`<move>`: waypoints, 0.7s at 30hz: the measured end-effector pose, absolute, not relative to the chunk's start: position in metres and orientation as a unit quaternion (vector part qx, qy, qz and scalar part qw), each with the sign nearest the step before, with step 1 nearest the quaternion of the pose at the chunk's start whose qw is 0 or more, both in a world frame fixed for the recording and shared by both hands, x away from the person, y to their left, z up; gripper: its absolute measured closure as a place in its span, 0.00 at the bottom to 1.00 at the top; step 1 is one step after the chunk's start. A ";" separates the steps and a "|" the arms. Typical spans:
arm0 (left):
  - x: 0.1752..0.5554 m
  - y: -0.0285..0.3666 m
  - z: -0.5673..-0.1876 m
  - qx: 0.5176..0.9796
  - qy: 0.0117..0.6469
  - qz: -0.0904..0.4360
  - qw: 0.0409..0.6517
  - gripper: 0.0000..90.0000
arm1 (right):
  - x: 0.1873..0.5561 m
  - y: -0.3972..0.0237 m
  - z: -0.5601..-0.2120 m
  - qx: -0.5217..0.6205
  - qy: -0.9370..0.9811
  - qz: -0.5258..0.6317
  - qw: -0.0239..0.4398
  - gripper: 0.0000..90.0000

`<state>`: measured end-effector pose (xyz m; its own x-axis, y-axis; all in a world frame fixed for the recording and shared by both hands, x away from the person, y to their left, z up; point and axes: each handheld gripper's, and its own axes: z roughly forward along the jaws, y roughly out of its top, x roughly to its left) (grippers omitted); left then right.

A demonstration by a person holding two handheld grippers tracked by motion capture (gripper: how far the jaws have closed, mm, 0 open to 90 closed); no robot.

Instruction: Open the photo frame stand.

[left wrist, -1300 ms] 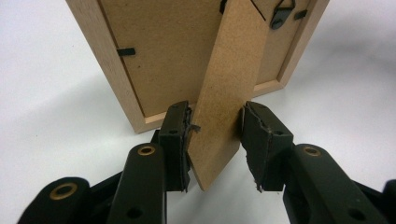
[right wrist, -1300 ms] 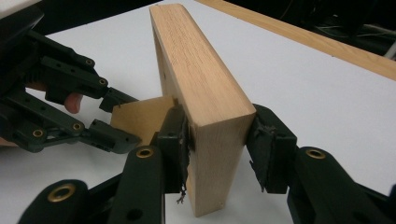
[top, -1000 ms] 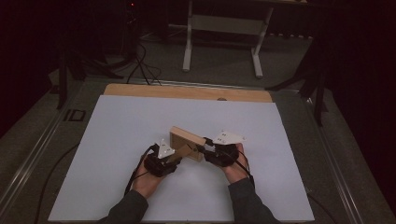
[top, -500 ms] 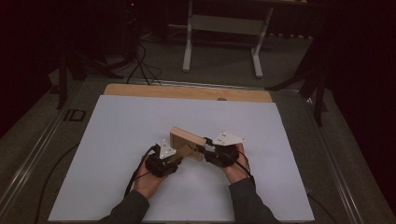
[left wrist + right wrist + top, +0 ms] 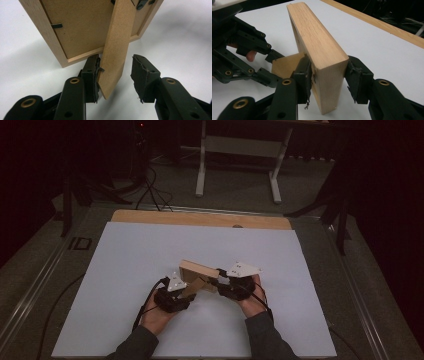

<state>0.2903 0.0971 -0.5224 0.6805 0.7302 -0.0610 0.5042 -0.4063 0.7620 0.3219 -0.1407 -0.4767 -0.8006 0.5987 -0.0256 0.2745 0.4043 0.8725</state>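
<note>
A light wooden picture frame (image 5: 197,270) stands upright on the white table top (image 5: 150,245), with its brown back stand (image 5: 116,50) folded out. My left gripper (image 5: 192,289) reaches in from the near left, its jaws on either side of the stand. In the left gripper view (image 5: 115,75) one pad touches the stand and the other stands clear; the jaws have just been opening. My right gripper (image 5: 220,279) straddles the frame's right end (image 5: 319,42). Its jaws (image 5: 328,72) have just been opening too, with the frame between them and a thin gap at one pad.
The white sheet covers a wooden table whose far edge (image 5: 200,219) shows as a tan strip. A white metal stand (image 5: 240,150) and cables (image 5: 150,185) are on the dark floor beyond. Cables trail from both grippers toward the near edge.
</note>
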 end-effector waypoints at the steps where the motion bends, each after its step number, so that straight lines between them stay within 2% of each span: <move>1: 0.290 0.097 -0.522 0.826 0.373 0.142 0.398 0.64 | 0.322 -0.141 -0.477 0.266 0.821 0.477 0.169 0.63; 21: 0.290 0.105 -0.519 0.821 0.376 0.113 0.415 0.62 | 0.318 -0.140 -0.475 0.250 0.828 0.477 0.160 0.60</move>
